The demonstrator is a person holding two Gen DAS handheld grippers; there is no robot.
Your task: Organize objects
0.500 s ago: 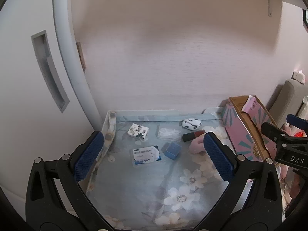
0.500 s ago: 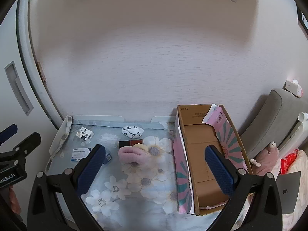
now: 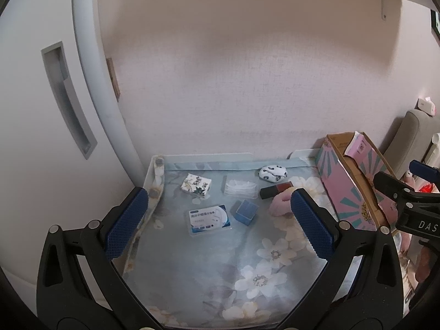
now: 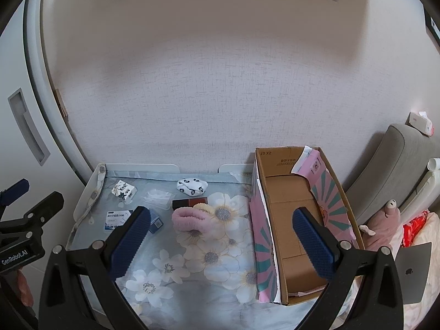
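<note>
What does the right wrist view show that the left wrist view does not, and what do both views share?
Only the right wrist view shows the bare brown floor inside the open pink cardboard box, a grey laptop and the whole pink fluffy headband.

Only the left wrist view shows the small blue box unobstructed; there the left gripper finger partly hides the headband.

Both show the floral tablecloth, the flat white-and-blue pack, the black-and-white patterned pouch, the dark red and black case, and both grippers open, holding nothing, including the right gripper.
</note>
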